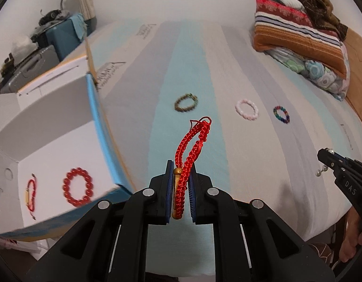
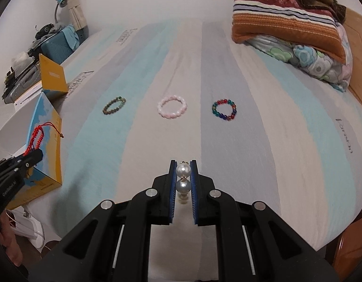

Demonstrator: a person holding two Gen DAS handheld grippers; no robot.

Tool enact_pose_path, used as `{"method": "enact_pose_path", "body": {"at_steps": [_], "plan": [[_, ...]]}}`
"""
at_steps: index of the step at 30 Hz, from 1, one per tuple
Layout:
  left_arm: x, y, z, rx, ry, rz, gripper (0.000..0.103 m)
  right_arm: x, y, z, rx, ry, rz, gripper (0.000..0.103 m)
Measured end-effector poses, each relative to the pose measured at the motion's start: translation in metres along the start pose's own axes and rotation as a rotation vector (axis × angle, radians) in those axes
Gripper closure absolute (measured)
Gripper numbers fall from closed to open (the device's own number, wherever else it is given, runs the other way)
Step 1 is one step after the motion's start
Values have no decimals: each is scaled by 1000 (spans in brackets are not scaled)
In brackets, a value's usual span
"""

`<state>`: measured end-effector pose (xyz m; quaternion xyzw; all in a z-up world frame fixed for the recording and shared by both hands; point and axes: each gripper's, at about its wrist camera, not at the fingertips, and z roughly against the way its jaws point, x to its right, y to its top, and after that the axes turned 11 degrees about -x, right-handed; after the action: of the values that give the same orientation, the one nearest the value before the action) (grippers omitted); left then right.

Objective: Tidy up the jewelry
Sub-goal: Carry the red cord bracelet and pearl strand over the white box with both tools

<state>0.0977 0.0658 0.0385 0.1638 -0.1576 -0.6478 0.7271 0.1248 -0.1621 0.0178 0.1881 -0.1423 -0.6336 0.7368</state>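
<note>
My left gripper (image 1: 181,164) is shut on a red braided cord bracelet (image 1: 192,141) with a gold bar, held above the bed beside an open white box (image 1: 91,103). Inside the box lie a red bead bracelet (image 1: 77,187) and a thin red cord bracelet (image 1: 31,195). My right gripper (image 2: 183,163) is shut on a pearl bracelet (image 2: 182,176); it shows at the right of the left wrist view (image 1: 326,158). On the bed lie a green-brown bead bracelet (image 2: 114,105), a pink bead bracelet (image 2: 172,107) and a multicoloured bead bracelet (image 2: 224,109).
The striped bedsheet (image 2: 263,141) covers the bed. Folded blankets and pillows (image 2: 286,28) are stacked at the far right. The box's blue-yellow outer wall (image 2: 48,141) stands at the bed's left edge, with a yellow lid (image 2: 52,77) behind. Cluttered cases (image 1: 39,54) lie far left.
</note>
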Motion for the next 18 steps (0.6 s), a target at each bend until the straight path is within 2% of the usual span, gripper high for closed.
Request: {"method": "enact_pose_path", "body": {"at_steps": [9,18], "plan": [[-41,3,19,27,7,65,92,-32,8,8,20,20,41,93],[-85,1,36,42,33,117,92,-89,23,22,43,58,104,93]]}}
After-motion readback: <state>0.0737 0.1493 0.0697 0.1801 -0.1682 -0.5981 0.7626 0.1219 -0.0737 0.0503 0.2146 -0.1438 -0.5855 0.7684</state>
